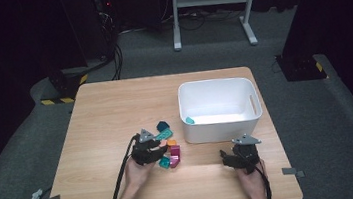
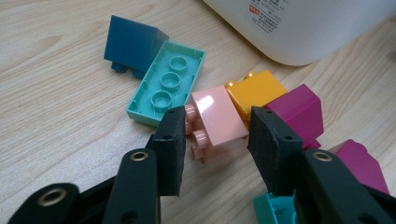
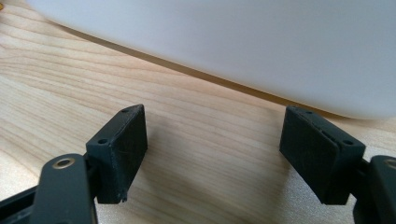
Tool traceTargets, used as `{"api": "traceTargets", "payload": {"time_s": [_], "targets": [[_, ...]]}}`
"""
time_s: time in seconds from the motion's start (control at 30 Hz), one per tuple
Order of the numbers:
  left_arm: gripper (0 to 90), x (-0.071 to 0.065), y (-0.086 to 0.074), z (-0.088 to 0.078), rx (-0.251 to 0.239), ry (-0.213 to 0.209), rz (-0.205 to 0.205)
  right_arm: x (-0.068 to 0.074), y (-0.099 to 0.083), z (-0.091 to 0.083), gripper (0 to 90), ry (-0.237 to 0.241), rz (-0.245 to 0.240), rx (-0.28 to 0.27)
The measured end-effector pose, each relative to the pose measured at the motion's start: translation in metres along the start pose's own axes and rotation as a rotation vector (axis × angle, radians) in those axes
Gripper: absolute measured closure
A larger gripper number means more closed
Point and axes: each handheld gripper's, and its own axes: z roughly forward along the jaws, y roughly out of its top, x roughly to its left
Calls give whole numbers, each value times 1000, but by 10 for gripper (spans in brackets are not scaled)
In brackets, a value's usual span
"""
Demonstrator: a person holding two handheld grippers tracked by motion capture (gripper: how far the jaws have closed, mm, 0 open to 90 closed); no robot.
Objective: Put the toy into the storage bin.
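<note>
A cluster of toy bricks lies on the wooden table left of the white bin (image 1: 220, 127). My left gripper (image 2: 217, 135) straddles the pink brick (image 2: 219, 119), which lies on its side with its studs toward the left pad; both pads stand close to its sides and I see no firm press. Around it are a mint brick (image 2: 168, 81) turned underside up, a dark blue brick (image 2: 130, 44), an orange brick (image 2: 257, 91), two magenta bricks (image 2: 296, 109) and a teal brick (image 2: 275, 210). My right gripper (image 3: 212, 144) rests open near the bin's wall (image 3: 233, 46), with nothing between its pads.
One teal piece (image 1: 189, 120) lies inside the bin. The bin's rounded corner (image 2: 317, 28) stands just beyond the brick cluster (image 1: 170, 148). Bare tabletop (image 1: 106, 117) stretches to the left and far side. Cables trail from both grippers toward the near edge.
</note>
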Motion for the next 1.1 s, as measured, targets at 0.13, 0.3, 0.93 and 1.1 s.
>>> {"api": "traceTargets", "payload": {"time_s": [0.13, 0.3, 0.93, 1.1], "targets": [[585, 2, -1, 0, 5, -5, -4, 0, 0, 0, 230, 0, 0, 0], [605, 3, -2, 0, 9, -13, -8, 0, 0, 0, 230, 0, 0, 0], [656, 5, -5, -4, 1, -12, -3, 0, 0, 0, 230, 0, 0, 0], [658, 5, -5, -4, 1, -13, 5, 0, 0, 0, 230, 0, 0, 0]]}}
